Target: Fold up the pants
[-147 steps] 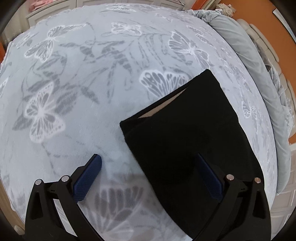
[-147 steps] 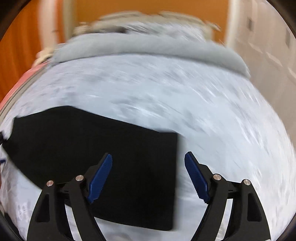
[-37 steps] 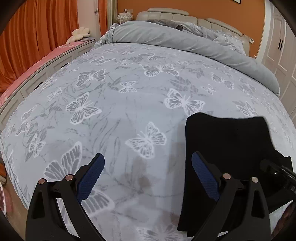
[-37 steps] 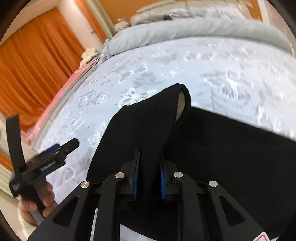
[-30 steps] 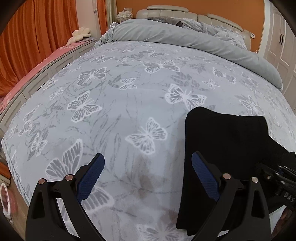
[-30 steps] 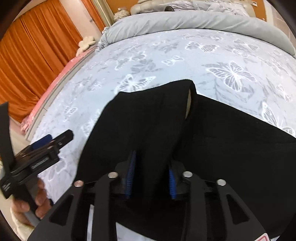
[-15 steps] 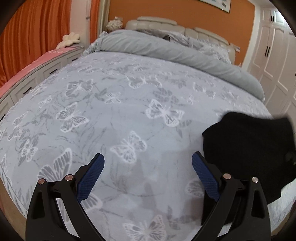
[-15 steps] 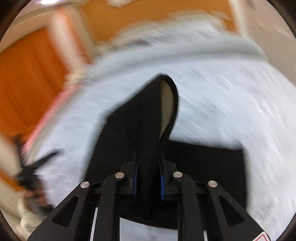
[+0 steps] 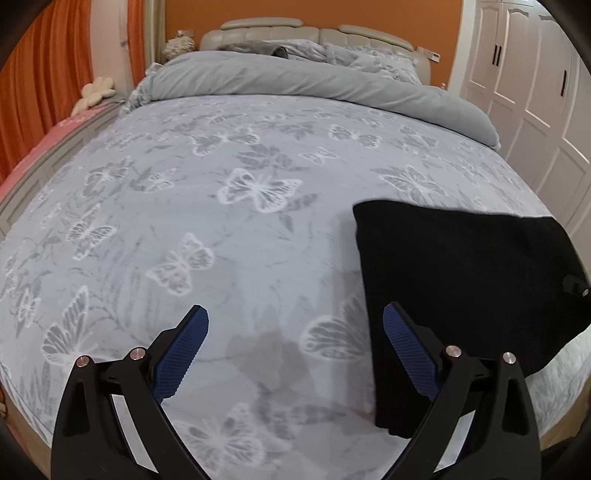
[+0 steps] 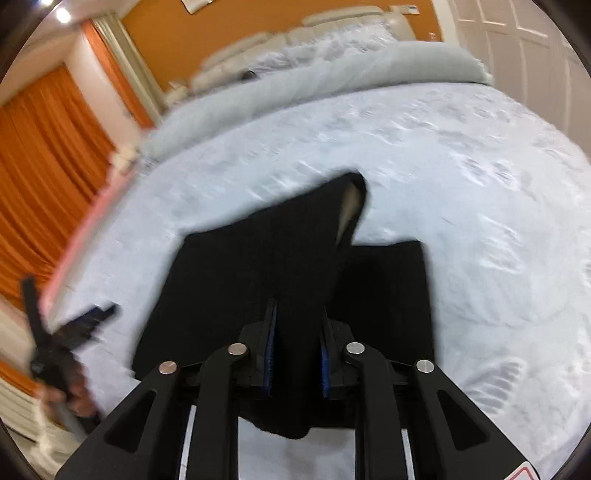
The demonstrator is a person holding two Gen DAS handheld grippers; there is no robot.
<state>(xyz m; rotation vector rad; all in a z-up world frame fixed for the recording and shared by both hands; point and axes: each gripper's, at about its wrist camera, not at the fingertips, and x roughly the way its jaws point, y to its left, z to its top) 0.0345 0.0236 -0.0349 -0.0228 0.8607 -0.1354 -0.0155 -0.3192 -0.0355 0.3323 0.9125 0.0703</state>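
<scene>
The black pants (image 10: 295, 266) lay on the butterfly bedspread (image 9: 221, 221). The right gripper (image 10: 295, 354) pinched a raised fold, jaws opening. The left gripper (image 9: 295, 350) was spread wide, holding nothing.

The left gripper (image 9: 295, 343) hangs over the bed (image 9: 207, 229), its jaws spread wide with only butterfly-print cover between them. The black pants (image 9: 465, 280) lie folded to its right, near the bed's edge. A rolled grey duvet (image 9: 303, 83) sits by the headboard (image 9: 310, 35).
</scene>
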